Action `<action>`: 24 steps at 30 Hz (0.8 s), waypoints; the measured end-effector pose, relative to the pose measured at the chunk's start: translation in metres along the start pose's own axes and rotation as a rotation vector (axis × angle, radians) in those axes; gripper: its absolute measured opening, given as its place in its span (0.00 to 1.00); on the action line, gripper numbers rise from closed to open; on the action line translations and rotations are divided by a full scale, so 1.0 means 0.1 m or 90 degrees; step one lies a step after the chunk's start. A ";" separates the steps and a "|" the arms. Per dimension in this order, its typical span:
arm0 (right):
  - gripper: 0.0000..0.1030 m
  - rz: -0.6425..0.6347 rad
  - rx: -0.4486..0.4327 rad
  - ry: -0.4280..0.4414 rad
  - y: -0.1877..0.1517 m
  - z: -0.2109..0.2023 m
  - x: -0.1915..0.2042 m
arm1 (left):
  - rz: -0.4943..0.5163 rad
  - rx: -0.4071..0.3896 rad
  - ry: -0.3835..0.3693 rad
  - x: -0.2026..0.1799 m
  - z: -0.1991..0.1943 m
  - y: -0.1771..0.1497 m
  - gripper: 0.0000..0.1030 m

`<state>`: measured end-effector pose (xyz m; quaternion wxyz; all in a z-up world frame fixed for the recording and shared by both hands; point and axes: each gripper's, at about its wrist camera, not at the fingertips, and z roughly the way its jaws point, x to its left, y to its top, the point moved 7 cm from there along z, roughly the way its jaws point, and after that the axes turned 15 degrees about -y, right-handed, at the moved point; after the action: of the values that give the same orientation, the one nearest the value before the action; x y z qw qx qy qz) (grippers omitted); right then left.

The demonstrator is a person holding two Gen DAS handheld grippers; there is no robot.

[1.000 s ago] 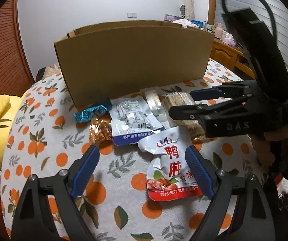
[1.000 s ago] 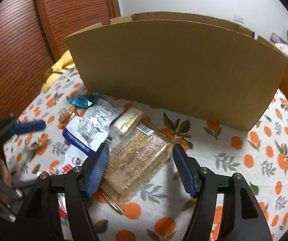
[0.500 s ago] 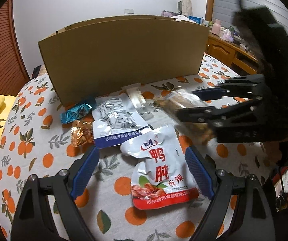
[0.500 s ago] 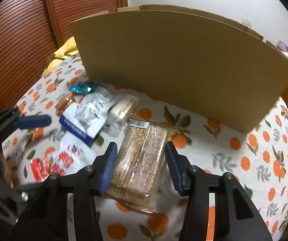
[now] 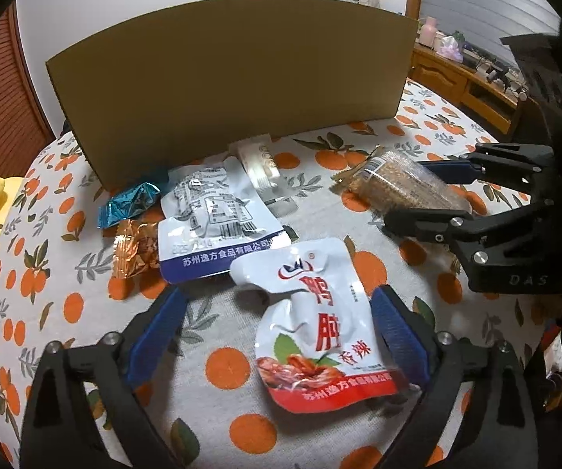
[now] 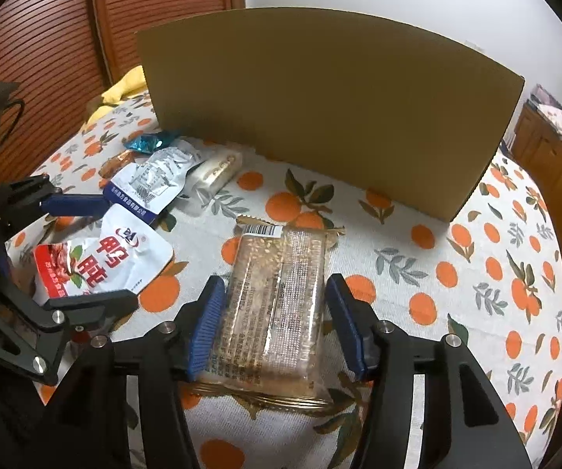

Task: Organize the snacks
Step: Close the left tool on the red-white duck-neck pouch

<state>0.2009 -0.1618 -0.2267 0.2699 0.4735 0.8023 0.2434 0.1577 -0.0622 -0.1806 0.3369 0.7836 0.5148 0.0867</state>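
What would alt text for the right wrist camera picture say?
The right gripper straddles a clear pack of sesame bars on an orange-print tablecloth, its jaws opening. A tall cardboard box stands behind; other snack packets lie left, where the left gripper reaches around a red-and-white pouch.

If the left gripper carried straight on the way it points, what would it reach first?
Most likely the red-and-white duck gizzard pouch lying between the opening jaws of the left gripper, then the orange-print tablecloth beneath; depth is uncertain.
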 end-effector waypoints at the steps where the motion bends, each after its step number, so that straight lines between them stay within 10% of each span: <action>1: 0.54 0.000 -0.001 -0.002 0.00 0.00 0.00 | -0.005 0.003 0.002 0.01 0.01 0.00 0.98; 24: 0.54 0.003 -0.003 0.000 0.00 0.00 -0.02 | 0.006 0.027 -0.001 -0.01 0.05 0.03 0.98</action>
<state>0.2011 -0.1636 -0.2264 0.2707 0.4751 0.8004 0.2459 0.1623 -0.0658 -0.1827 0.3199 0.7932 0.5124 0.0768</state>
